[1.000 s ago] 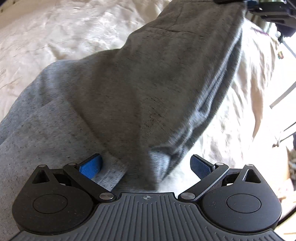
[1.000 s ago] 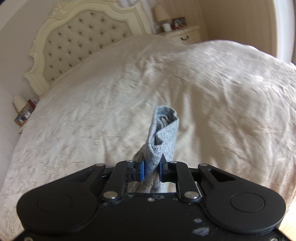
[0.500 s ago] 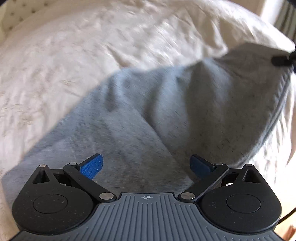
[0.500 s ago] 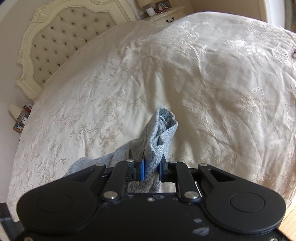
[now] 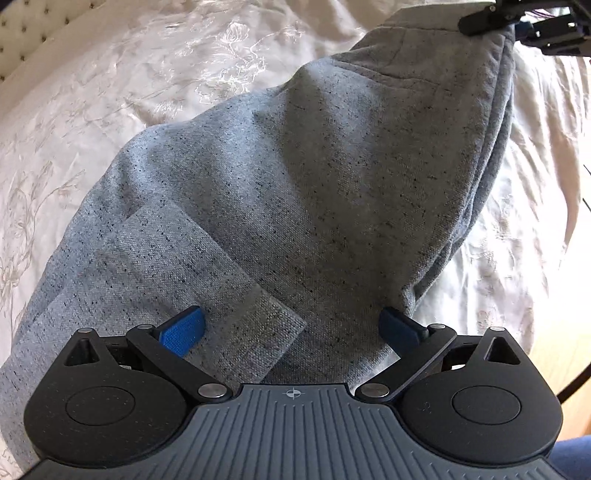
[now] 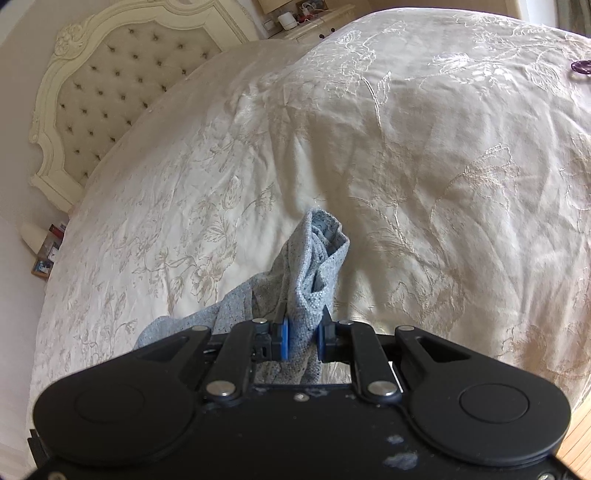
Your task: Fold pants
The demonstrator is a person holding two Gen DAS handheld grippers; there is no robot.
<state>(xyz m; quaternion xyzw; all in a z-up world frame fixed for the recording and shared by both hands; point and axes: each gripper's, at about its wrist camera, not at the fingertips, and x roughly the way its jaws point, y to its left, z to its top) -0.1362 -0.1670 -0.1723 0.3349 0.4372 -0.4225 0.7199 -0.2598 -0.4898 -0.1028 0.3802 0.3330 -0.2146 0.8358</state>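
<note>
Grey speckled pants (image 5: 295,192) lie on the cream bedspread (image 5: 110,85), one end lifted toward the upper right of the left wrist view. There my right gripper (image 5: 517,22) pinches that raised end. My left gripper (image 5: 291,325) hovers open just over the pants, its blue pads wide apart above a folded flap with nothing pressed between them. In the right wrist view my right gripper (image 6: 301,339) is shut on a bunched end of the pants (image 6: 314,266), which sticks up past the pads and trails down to the left.
The bedspread (image 6: 406,147) spreads wide in the right wrist view, with a tufted headboard (image 6: 122,92) far left and a nightstand (image 6: 306,26) behind. A small purple item (image 6: 580,68) lies at the far right. Wooden floor shows at the lower right.
The right gripper has sunk toward the bed with the pants end still pinched. The left view swung away and back over the pants, whose cloth now drapes lower and more spread out.
</note>
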